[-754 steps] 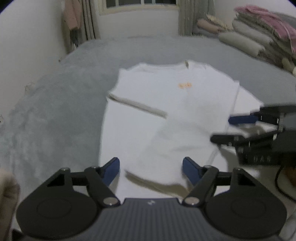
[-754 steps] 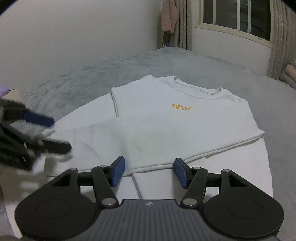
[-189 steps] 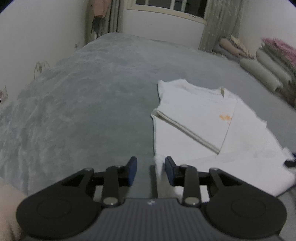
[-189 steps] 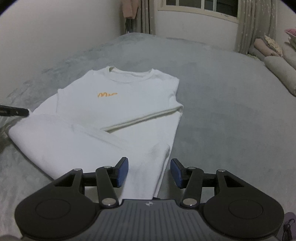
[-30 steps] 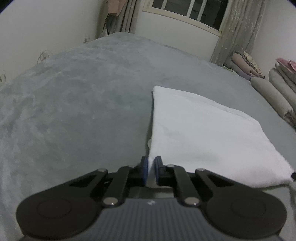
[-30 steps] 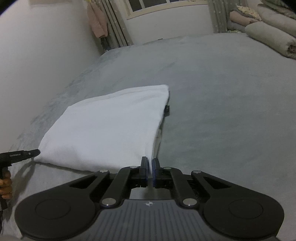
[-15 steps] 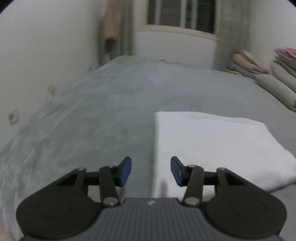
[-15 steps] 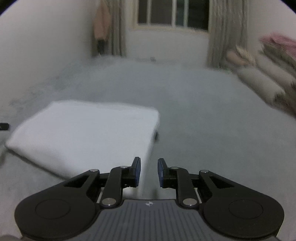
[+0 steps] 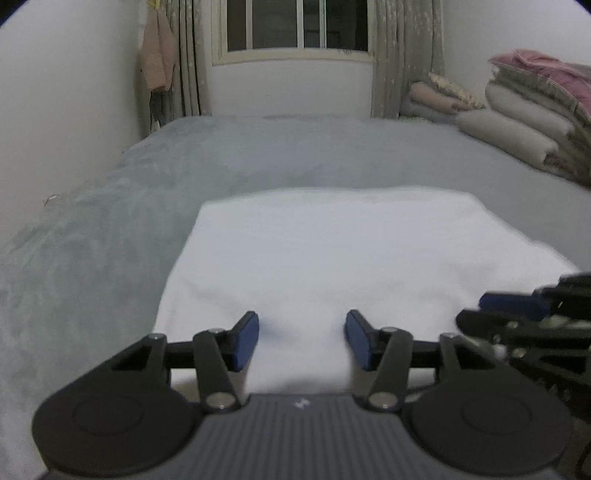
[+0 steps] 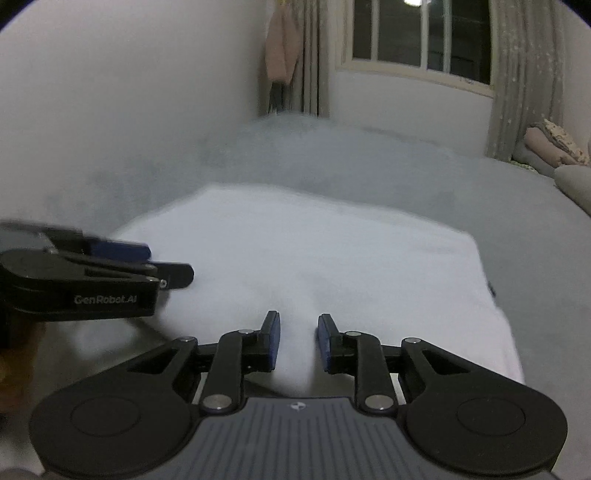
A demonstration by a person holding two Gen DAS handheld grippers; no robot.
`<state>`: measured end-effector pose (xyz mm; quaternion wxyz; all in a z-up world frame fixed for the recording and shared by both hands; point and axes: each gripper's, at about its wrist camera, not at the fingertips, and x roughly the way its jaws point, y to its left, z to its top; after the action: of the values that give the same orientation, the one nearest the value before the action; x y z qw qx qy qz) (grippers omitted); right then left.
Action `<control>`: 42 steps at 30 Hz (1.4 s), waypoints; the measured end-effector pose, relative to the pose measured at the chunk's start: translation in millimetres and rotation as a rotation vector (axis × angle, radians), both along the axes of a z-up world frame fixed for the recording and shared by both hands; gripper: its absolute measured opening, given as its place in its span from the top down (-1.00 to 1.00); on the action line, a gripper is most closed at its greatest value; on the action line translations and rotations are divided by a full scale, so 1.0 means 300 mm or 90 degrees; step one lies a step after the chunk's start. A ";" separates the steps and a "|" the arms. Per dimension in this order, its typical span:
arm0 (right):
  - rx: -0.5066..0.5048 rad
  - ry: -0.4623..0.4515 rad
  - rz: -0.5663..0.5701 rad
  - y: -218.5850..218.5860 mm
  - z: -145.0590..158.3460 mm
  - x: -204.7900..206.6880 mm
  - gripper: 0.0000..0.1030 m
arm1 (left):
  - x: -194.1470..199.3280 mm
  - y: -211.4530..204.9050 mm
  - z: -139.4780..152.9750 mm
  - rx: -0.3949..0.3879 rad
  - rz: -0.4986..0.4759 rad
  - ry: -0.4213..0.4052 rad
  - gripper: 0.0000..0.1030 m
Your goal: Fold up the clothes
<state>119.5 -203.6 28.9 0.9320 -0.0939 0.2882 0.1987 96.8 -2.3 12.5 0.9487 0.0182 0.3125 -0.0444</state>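
The white shirt (image 9: 332, 254) lies folded into a flat rectangle on the grey bed; it also shows in the right wrist view (image 10: 314, 266). My left gripper (image 9: 301, 339) is open and empty, just above the shirt's near edge. My right gripper (image 10: 298, 341) is open with a narrower gap and empty, also over the near edge. Each gripper shows in the other's view: the right gripper (image 9: 517, 314) at the right, the left gripper (image 10: 147, 264) at the left.
The grey blanket (image 9: 110, 221) covers the bed all round the shirt. Stacked folded bedding (image 9: 528, 122) lies at the far right. A window with curtains (image 9: 295, 33) and a hanging pink garment (image 9: 157, 62) are at the far wall. A white wall runs along the left.
Both grippers let go of the shirt's near corners, opened, and swung inward over the near edge. The folded shirt has stayed flat on the bed.
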 end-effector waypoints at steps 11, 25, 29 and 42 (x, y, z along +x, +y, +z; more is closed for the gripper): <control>-0.005 0.025 -0.003 -0.017 -0.020 -0.017 0.58 | -0.008 0.007 -0.016 0.010 0.005 0.003 -0.08; 0.040 0.031 -0.004 -0.041 0.005 -0.010 0.59 | 0.005 0.010 -0.040 -0.028 0.007 -0.016 -0.15; 0.057 -0.003 0.013 -0.016 0.049 0.010 0.59 | 0.010 -0.003 -0.044 -0.012 0.009 -0.019 -0.16; 0.124 0.060 0.011 -0.122 -0.015 0.136 1.00 | 0.009 0.014 -0.046 -0.031 0.015 -0.020 -0.20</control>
<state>160.2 -240.2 24.5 0.9203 0.0041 0.3101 0.2383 99.5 1.8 -1.3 0.9540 -0.0077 0.2968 -0.0408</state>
